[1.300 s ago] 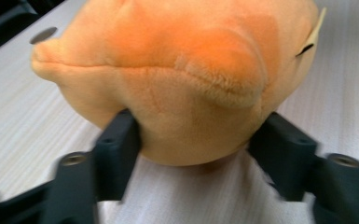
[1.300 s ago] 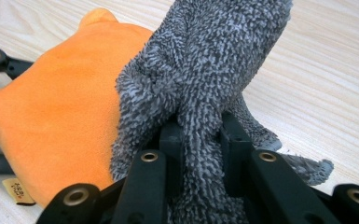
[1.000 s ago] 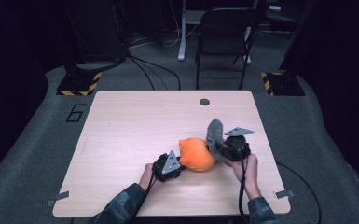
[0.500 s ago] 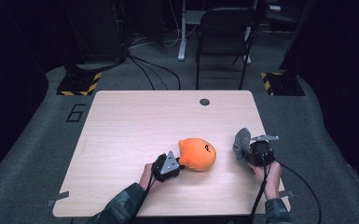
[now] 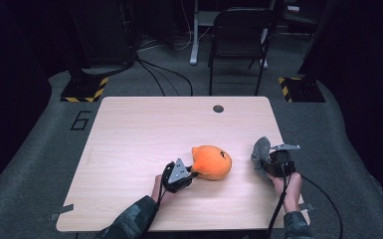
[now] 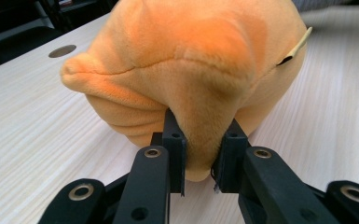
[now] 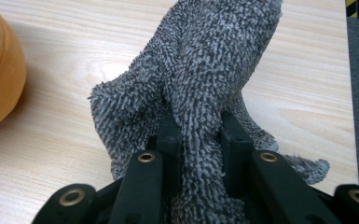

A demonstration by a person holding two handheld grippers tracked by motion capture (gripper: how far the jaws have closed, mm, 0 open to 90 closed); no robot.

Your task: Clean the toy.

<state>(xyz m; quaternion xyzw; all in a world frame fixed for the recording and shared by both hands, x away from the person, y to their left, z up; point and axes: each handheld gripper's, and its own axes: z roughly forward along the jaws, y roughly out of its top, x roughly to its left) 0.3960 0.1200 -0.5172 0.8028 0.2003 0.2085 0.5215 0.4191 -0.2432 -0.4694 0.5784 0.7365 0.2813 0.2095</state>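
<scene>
Left gripper (image 5: 191, 174) just pinched the orange plush toy (image 5: 211, 162) near the table's (image 5: 129, 129) front edge; right gripper (image 5: 263, 167) clamps the grey cloth (image 5: 259, 152) by the right edge.

A single large digit 6 (image 5: 81, 120) is painted in dark strokes on the grey floor (image 5: 40, 149), just beside the table's (image 5: 129, 129) far left corner. No other writing can be read.

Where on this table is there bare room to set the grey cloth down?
The table is bare across its far half, up to the round hole, and down its left side. The strip between the orange plush and the grey cloth is narrower. The near edge is crowded by both hands.
</scene>
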